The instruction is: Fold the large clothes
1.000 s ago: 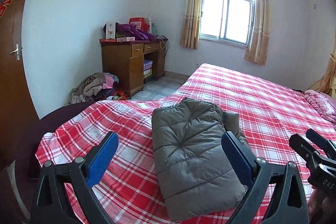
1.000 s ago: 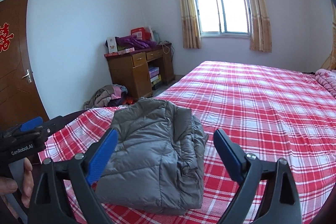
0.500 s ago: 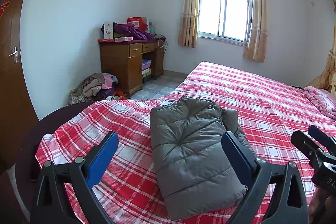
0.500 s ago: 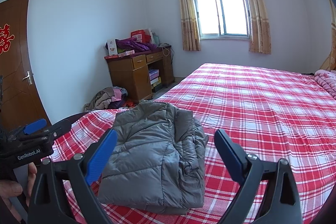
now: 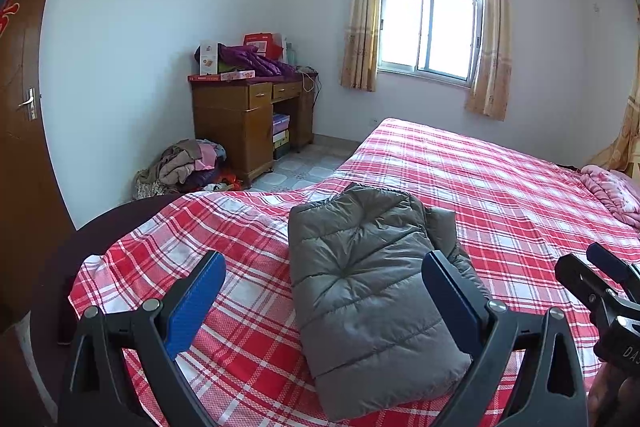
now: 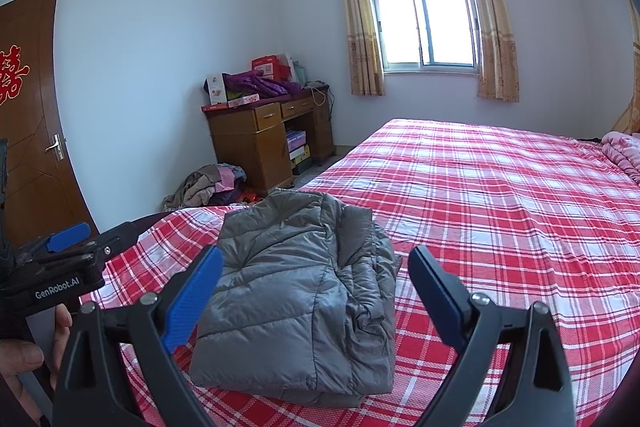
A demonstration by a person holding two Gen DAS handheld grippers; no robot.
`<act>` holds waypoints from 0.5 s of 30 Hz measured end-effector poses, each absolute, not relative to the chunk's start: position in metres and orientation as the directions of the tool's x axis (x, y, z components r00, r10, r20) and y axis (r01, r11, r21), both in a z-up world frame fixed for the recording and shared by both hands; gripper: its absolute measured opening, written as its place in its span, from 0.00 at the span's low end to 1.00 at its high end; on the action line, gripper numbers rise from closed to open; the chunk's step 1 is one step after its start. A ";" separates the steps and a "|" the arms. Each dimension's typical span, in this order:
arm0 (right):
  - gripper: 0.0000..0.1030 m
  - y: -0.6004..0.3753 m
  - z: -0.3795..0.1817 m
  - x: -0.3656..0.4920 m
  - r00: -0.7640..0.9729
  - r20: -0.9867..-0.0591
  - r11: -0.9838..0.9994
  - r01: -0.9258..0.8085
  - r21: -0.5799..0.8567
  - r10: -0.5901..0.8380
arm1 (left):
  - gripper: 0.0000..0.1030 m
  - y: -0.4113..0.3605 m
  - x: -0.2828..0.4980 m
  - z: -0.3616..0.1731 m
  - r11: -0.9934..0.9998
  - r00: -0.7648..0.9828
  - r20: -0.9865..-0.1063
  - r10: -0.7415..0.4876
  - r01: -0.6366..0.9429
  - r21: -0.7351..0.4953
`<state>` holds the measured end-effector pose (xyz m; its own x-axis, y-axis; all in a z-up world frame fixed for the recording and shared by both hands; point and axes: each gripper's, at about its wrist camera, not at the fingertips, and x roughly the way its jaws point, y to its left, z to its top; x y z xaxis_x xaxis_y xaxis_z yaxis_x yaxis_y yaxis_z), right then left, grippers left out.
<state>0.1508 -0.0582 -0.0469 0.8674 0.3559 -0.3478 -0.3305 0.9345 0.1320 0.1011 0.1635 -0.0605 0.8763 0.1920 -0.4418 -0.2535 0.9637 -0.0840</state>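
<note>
The folded coat [image 5: 372, 291] lay at twelve o'clock, pointing away from me; my left tongs [image 5: 324, 291] and right tongs [image 6: 316, 291] gaped wide, empty, equally near.

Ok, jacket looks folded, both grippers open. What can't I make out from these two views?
- Jacket near edge: in the left wrist view, the left gripper fingers hide its right corner.
- Jacket underside and inner layers: hidden by its own top panel in both views.
- Right gripper: its lower frame is cut off by the right wrist view's bottom edge.
- Bed near edge: hidden behind the grippers.
</note>
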 end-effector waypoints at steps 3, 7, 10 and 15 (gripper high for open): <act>0.93 -0.058 -0.047 0.151 0.867 -0.348 0.934 -0.332 0.132 0.357 | 0.96 0.164 0.101 -0.061 0.964 0.876 -0.442 0.192 -0.254 -0.083; 0.93 -0.057 -0.047 0.151 0.867 -0.348 0.934 -0.331 0.132 0.356 | 0.96 0.165 0.101 -0.062 0.963 0.875 -0.444 0.193 -0.256 -0.084; 0.93 -0.057 -0.047 0.151 0.867 -0.348 0.934 -0.331 0.132 0.356 | 0.96 0.165 0.102 -0.062 0.963 0.875 -0.444 0.194 -0.255 -0.082; 0.93 -0.056 -0.047 0.150 0.866 -0.349 0.934 -0.333 0.132 0.358 | 0.96 0.167 0.102 -0.063 0.963 0.873 -0.448 0.195 -0.257 -0.081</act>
